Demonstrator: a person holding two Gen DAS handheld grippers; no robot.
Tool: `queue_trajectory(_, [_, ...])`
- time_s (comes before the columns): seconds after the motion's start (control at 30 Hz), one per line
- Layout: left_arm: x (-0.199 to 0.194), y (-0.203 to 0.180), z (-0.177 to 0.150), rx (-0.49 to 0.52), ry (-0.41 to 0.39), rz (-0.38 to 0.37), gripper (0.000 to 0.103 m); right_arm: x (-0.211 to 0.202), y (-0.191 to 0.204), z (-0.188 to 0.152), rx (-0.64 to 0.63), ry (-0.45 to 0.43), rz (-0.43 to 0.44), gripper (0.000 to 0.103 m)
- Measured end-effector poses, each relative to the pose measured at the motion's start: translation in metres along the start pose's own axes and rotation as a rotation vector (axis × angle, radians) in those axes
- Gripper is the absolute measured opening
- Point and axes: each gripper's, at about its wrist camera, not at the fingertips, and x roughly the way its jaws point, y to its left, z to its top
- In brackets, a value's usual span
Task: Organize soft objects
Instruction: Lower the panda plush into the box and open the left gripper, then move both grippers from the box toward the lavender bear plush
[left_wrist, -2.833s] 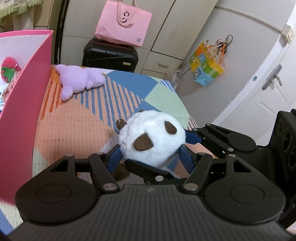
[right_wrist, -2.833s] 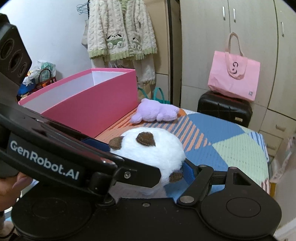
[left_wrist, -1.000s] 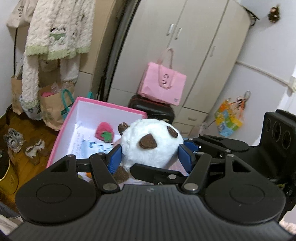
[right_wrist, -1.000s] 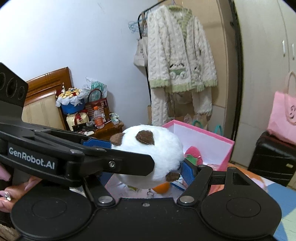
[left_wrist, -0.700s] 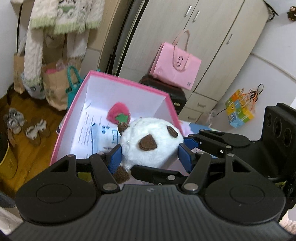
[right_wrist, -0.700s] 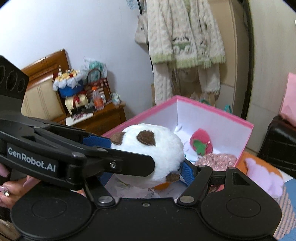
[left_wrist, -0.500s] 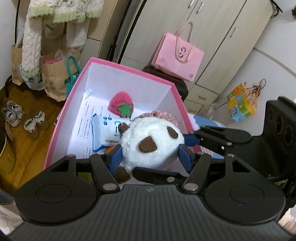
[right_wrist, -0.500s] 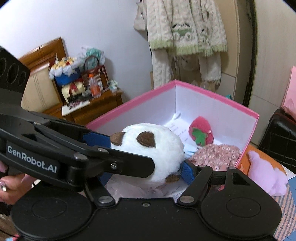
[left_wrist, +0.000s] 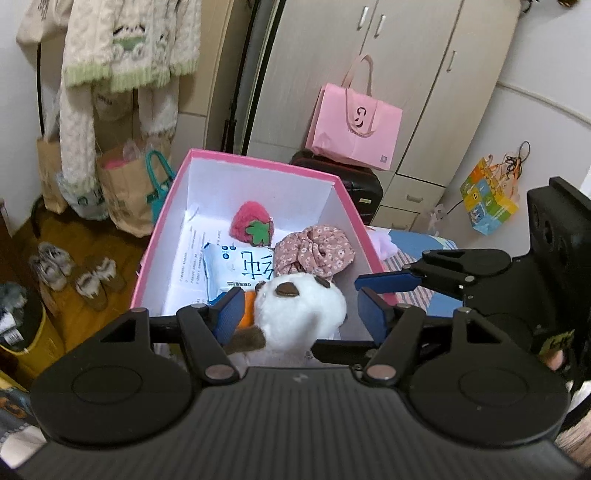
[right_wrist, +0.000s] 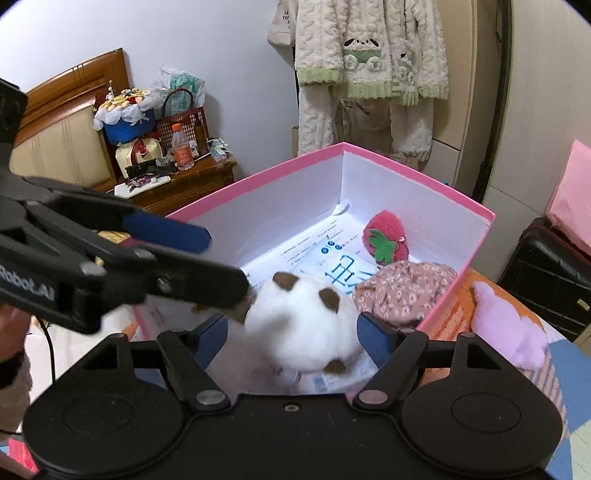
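The white plush with brown patches (left_wrist: 301, 314) (right_wrist: 306, 328) is inside the near end of the pink box (left_wrist: 258, 164) (right_wrist: 417, 173), free of both grippers. My left gripper (left_wrist: 301, 314) is open, its blue pads wide on either side of the plush. My right gripper (right_wrist: 291, 332) is open too, pads apart from the plush. The box also holds a red strawberry plush (left_wrist: 253, 225) (right_wrist: 386, 240), a floral scrunchie (left_wrist: 316, 251) (right_wrist: 404, 291) and a blue-white wipes pack (left_wrist: 240, 266).
A purple plush (right_wrist: 509, 332) lies on the patterned bedspread right of the box. A pink bag (left_wrist: 352, 129) sits on a black suitcase (right_wrist: 546, 273) by the wardrobe. A wooden nightstand (right_wrist: 177, 184) stands left. Shoes (left_wrist: 74, 273) lie on the floor.
Both grippers carried the white plush from the bed over the pink box, then opened. The plush has dropped out of the pads into the box.
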Motion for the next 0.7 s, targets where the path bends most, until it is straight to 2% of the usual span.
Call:
queue_trajectory(0.3, [-0.039, -0.023, -0.008, 0.085, -0.022, 0.000, 0.067, -0.044, 0.017, -0.012, -0.031, -0.033, -0.026, 0.081])
queue_trajectory(0.7, [-0.067, -0.058, -0.017, 0.163, -0.014, -0.015, 0.071, -0.091, 0.031, -0.031, -0.055, -0.056, -0.077, 0.081])
